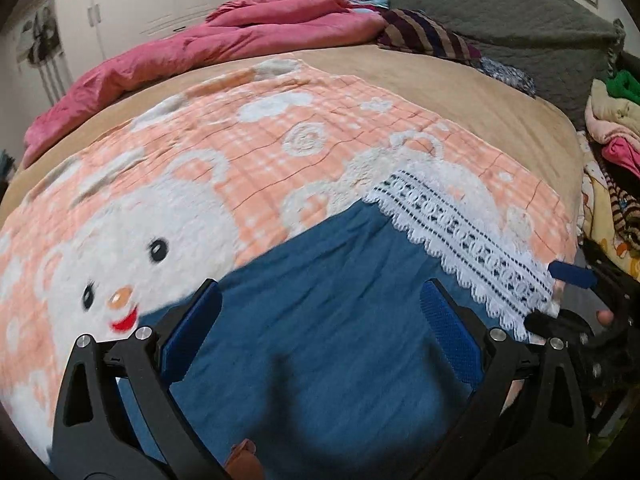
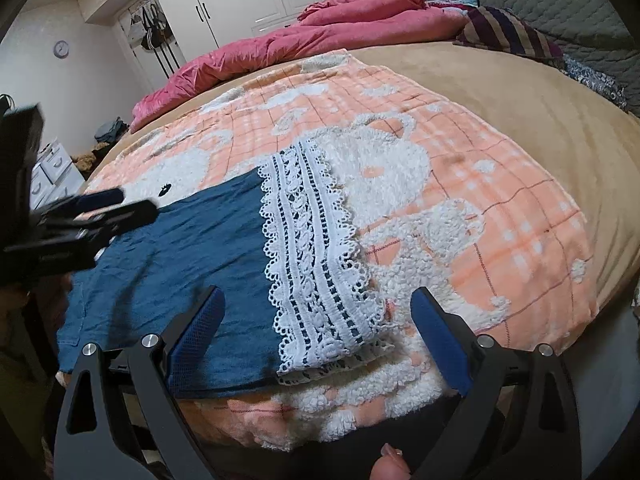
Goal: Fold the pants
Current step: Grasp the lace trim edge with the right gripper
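We see open peach blanket (image 2: 500, 208) beyond the pants' lace hem (image 2: 320, 264); a pink duvet (image 2: 320, 40) and clothes pile (image 1: 612, 128) crowd the bed's edges.

The left gripper (image 1: 320, 334) is a black frame of angled arms with slot-shaped cut-outs, joined by round silver screws, and each of its fingers (image 1: 450, 338) carries a blue pad with a fine mesh texture. The right gripper (image 2: 318, 340) is built alike: black struts, silver screw heads at the joints, and the same blue textured pads on its fingers (image 2: 198, 332). A bare fingertip shows at the lower edge of the right wrist view, its nail unpainted.
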Demonstrator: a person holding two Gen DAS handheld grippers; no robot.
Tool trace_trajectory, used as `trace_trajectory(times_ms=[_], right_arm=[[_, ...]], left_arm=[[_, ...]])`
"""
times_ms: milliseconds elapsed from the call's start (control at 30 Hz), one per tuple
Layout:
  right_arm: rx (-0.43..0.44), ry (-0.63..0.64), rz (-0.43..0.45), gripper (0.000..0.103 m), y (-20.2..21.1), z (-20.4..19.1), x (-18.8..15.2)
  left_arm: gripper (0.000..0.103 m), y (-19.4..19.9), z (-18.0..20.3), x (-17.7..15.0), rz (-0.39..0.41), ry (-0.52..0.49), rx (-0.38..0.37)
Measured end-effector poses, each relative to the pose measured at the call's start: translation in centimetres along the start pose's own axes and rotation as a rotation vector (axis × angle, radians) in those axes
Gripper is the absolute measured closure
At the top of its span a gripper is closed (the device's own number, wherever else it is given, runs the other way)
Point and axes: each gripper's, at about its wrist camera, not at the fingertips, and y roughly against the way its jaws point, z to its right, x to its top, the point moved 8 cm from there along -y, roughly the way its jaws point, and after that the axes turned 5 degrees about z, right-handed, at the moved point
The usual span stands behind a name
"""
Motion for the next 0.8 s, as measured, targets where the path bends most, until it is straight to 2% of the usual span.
trace_trajectory(times_ms=[133,267,400,533,600,667,700,767,800], right_arm=[[0.006,-0.006,-0.007,0.01,-0.2,0.2,-0.1],[0.008,-0.023,-0.011,0.01,-0.4,0.6,-0.2],[0.017,-0.049,-0.009,0.012,-0.4,1.1,-0.2],[0.042,-0.06,-0.034,0.038,-0.9,0.8,-0.7],[0.037,-0.063,-0.041,0.045,-1.2,0.9,-1.0],[0.022,-0.051,-0.039,0.058,-1.3,1.0,-1.1],[0.022,-0.05,-0.036,0.061,-1.2,1.1,-1.1],[0.031,-0.063,-0.025,0.068,-0.9,1.4,-0.9],[0.037,-0.066,-0.023,0.068,-0.8,1.4,-0.9]], left_arm=[[0.01,-2.2,0.5,1.2,-0.027,-0.007,-0.051],[0.01,-4.0,0.6,2.1,-0.039,-0.042,-0.055],[0.01,-5.7,1.3,3.2,-0.053,-0.038,-0.129],[0.01,-7.2,2.8,4.2,-0.053,-0.065,-0.212],[0.01,-7.9,3.5,4.6,-0.047,-0.068,-0.263],[0.011,-8.7,3.9,4.8,-0.053,-0.074,-0.287],[0.012,-9.4,4.0,4.8,-0.065,-0.081,-0.287],[0.027,-10.2,4.0,4.7,-0.087,-0.087,-0.284],[0.029,-10.7,3.9,4.7,-0.094,-0.088,-0.286]])
